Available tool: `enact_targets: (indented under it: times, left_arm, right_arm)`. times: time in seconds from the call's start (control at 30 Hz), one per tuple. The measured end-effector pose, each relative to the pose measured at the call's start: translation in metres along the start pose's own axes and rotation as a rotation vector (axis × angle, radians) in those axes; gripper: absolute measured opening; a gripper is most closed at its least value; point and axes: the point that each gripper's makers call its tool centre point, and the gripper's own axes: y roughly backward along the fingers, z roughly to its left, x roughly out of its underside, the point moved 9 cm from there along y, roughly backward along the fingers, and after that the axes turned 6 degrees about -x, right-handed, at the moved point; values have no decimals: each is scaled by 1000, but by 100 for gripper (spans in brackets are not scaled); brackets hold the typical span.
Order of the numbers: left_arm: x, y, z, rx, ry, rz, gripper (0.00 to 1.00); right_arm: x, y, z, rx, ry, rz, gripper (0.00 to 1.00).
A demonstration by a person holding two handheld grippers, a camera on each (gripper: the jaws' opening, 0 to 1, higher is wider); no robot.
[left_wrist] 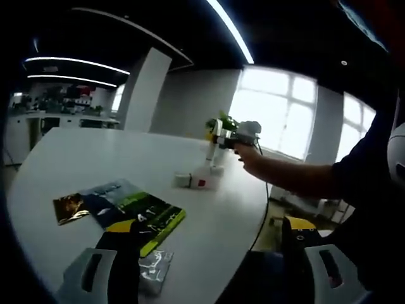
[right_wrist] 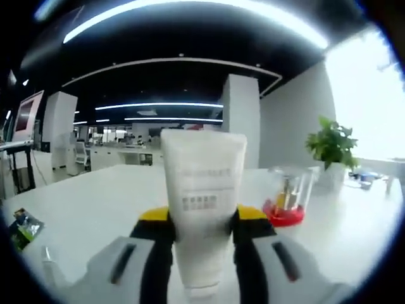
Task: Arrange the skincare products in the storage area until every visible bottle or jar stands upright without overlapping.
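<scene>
In the left gripper view, the left tool (left_wrist: pixel 212 272) had its two jaws spread wide apart and held nothing. It hung over the near edge of a big white table (left_wrist: pixel 76 158). Under its left jaw lay a shiny silver packet (left_wrist: pixel 154 269). Just past that lay a small pile of booklets (left_wrist: pixel 123 214) in blue, green and yellow, flat on the table. Farther along the table sat a small white box (left_wrist: pixel 197 181) with a red mark. To the right of it a person's hand (left_wrist: pixel 248 155) held the right tool (left_wrist: pixel 218 140) up above the table, and a white tube (left_wrist: pixel 213 152) hung down from it, near the white box. A green plant (left_wrist: pixel 223 121) showed behind the hand. In the right gripper view, a small packet (right_wrist: pixel 24 227) lay far left on the table. In the middle, the right tool (right_wrist: pixel 202 253) was closed tight on the white tube (right_wrist: pixel 202 202), which stood up straight between its jaws with its flat end on top and grey print on its front. To the right stood a clear jar (right_wrist: pixel 290 195) with a red base, upright on the table. Behind it was a green plant (right_wrist: pixel 331 144) in a white pot.
</scene>
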Motion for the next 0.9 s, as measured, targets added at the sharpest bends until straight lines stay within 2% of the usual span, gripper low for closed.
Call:
enact_targets:
  times: [0.2, 0.9]
  left_arm:
    - [1, 0, -1, -3, 3, -3, 95]
    - [2, -1, -2, -8, 8, 6, 95]
  right_arm:
    - [6, 2, -3, 9, -13, -10, 36]
    - [9, 5, -3, 14, -14, -61, 38]
